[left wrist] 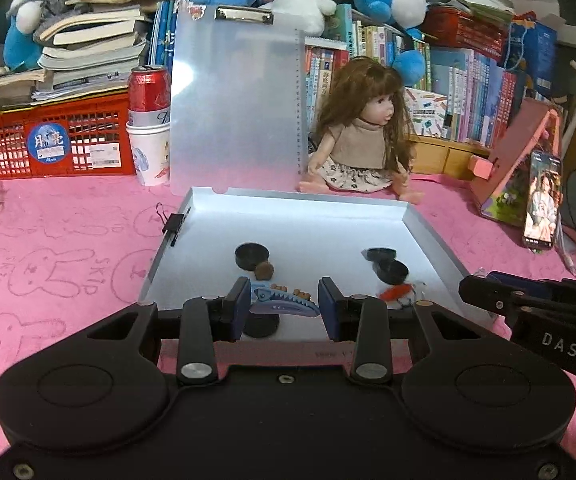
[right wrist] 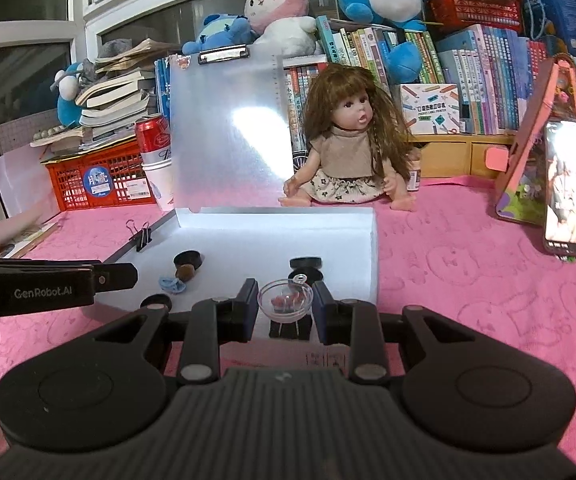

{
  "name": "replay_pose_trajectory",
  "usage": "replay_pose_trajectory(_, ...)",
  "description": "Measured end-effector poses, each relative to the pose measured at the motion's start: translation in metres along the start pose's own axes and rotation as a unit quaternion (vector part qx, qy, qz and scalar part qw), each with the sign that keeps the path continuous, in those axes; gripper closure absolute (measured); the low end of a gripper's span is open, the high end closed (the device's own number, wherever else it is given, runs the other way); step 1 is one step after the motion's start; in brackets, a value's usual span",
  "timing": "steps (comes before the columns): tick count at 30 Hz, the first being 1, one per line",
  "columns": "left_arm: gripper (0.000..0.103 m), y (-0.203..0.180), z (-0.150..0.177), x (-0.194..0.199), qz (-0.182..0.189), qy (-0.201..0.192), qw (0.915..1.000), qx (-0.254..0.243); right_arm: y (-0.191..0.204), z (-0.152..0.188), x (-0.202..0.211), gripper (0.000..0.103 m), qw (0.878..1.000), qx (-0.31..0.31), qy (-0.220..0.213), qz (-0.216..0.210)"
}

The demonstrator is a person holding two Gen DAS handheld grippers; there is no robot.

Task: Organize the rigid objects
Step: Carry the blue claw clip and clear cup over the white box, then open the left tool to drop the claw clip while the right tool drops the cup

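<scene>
**Ana:** So, start at the jaws. What has the left gripper point(left wrist: 283, 307) got?

**Ben:** A blue hair clip point(left wrist: 283, 304), lying crosswise between its pads. Both pads look pressed onto its ends, so I'd call it clamped, and the shadow beneath suggests it is held clear of the tray floor.

**Ana:** And the right gripper point(right wrist: 285, 303)?

**Ben:** Its jaws are closed on a small clear ball point(right wrist: 285, 302) with something red and blue inside. It sits squeezed between the two pads, also above the near edge of the white tray point(right wrist: 364, 240).

**Ana:** What is left in the tray?

**Ben:** From the left wrist view, a black disc point(left wrist: 251, 255) at the left with a small brown piece point(left wrist: 264, 270) just beside it, two more black discs point(left wrist: 388, 266) stacked or overlapping on the right, and a little red-orange item point(left wrist: 395, 292) near them. Another dark disc shows under the hair clip. A binder clip point(left wrist: 173, 222) grips the tray's left wall.

**Ana:** And beyond that?

**Ben:** A pink cloth point(left wrist: 67, 240), a translucent clipboard point(left wrist: 235, 100) standing behind the tray, a doll point(left wrist: 364, 136), a red crate point(left wrist: 55, 140).

**Ana:** So how far along?

**Ben:** Early to middling, I'd judge. Two pieces are in hand, several remain loose, and I cannot tell where sorted things are meant to go.
</scene>
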State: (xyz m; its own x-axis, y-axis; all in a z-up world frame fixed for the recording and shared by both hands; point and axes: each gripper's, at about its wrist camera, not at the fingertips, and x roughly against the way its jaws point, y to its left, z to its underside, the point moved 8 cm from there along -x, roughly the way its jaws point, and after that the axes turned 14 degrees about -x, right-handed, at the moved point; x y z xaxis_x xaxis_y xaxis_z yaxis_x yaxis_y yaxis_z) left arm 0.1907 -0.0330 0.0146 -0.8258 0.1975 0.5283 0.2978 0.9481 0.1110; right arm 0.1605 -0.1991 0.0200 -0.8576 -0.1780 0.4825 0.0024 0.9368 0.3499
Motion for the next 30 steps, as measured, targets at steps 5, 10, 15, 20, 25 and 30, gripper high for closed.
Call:
replay_pose_trajectory(5,0.068,0.015,-0.017,-0.023,0.018,0.024,0.9992,0.028,0.001,-0.020,-0.021,0.069,1.000,-0.012,0.026,-0.003)
replay_pose_trajectory(10,0.068,0.028,-0.035,-0.055,0.047,0.053,0.9952,0.067,-0.001,-0.039,-0.049,0.069,0.997,-0.048,0.057,-0.005)
replay_pose_trajectory(15,0.068,0.039,-0.052,-0.081,0.039,0.063,0.9938,0.084,-0.005,-0.055,-0.077,0.069,0.993,-0.082,0.085,0.003)
replay_pose_trajectory(20,0.068,0.043,-0.062,-0.108,0.043,0.080,0.9927,0.078,-0.011,-0.064,-0.102,0.069,0.988,-0.093,0.121,0.022)
replay_pose_trajectory(25,0.068,0.042,-0.066,-0.130,0.042,0.086,0.9932,0.066,-0.014,-0.068,-0.122,0.069,0.988,-0.082,0.129,0.034)
replay_pose_trajectory(30,0.068,0.039,-0.057,-0.150,0.027,0.100,0.9933,0.052,-0.017,-0.063,-0.144,0.068,0.987,-0.081,0.131,0.035)
